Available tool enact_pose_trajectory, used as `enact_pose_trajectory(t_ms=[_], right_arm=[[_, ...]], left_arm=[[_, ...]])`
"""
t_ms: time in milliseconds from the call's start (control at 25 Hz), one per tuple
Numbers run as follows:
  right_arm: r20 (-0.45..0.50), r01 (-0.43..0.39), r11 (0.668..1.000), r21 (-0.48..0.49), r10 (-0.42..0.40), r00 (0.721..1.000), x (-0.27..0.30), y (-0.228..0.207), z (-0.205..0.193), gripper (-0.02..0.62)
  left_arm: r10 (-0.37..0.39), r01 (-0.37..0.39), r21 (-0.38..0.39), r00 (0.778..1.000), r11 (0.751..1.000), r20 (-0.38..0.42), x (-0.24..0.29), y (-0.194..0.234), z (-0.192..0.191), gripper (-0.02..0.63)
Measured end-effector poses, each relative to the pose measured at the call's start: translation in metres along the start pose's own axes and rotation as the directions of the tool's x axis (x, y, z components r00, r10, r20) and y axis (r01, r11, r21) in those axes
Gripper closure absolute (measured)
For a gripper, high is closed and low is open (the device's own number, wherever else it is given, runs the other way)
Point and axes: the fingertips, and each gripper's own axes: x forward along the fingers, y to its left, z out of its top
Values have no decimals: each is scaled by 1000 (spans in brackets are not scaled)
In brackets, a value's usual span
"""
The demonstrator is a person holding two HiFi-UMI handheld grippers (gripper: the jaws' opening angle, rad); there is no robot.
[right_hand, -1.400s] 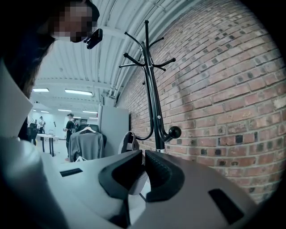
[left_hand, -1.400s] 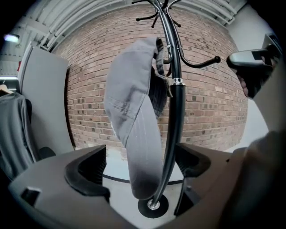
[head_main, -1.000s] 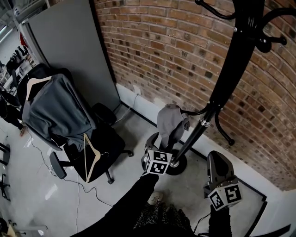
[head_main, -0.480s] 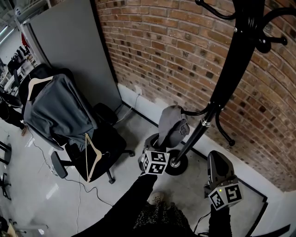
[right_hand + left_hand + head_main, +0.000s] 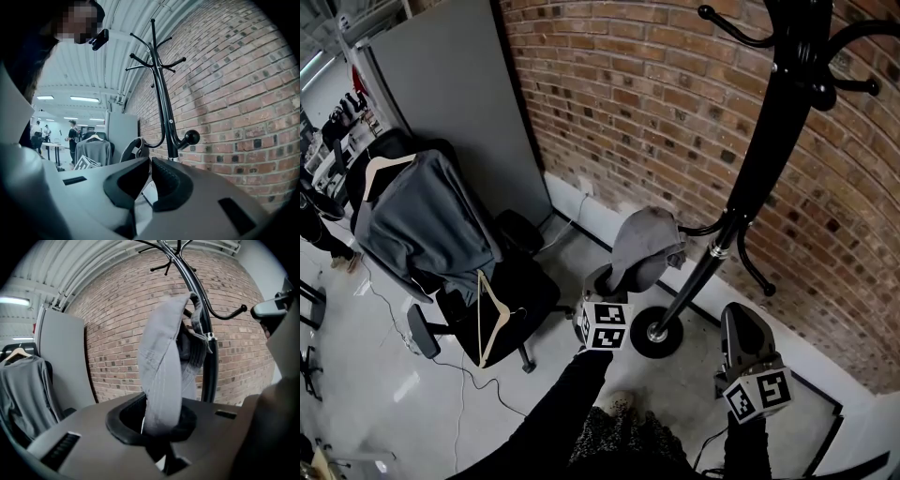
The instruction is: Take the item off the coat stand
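Grey cap, centre frame, newly pinched by the left gripper's closing jaws, is ready to leave the coat stand.

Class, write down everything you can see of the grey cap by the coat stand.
The grey cap looks like soft stitched fabric with a curved brim. It hangs brim-down against the black coat stand, at a low hook, well above the floor. The left gripper is closing its jaws on the brim's lower edge.

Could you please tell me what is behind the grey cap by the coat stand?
Behind the grey cap are the black coat stand and the brick wall. The cap hides the tip of the stand's lower hook.
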Motion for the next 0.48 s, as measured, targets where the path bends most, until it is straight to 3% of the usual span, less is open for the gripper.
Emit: enact_pose_trajectory(t_ms=[160, 480], right_arm=[[12, -20, 1000, 6, 19, 1000, 2, 6, 4, 585], [32, -34, 999, 1, 34, 999, 2, 8, 13, 584]], left_arm=[[18, -19, 1, 999, 1000, 48, -8, 16, 15, 558], [79, -81, 32, 995, 996, 56, -27, 45, 24, 558]])
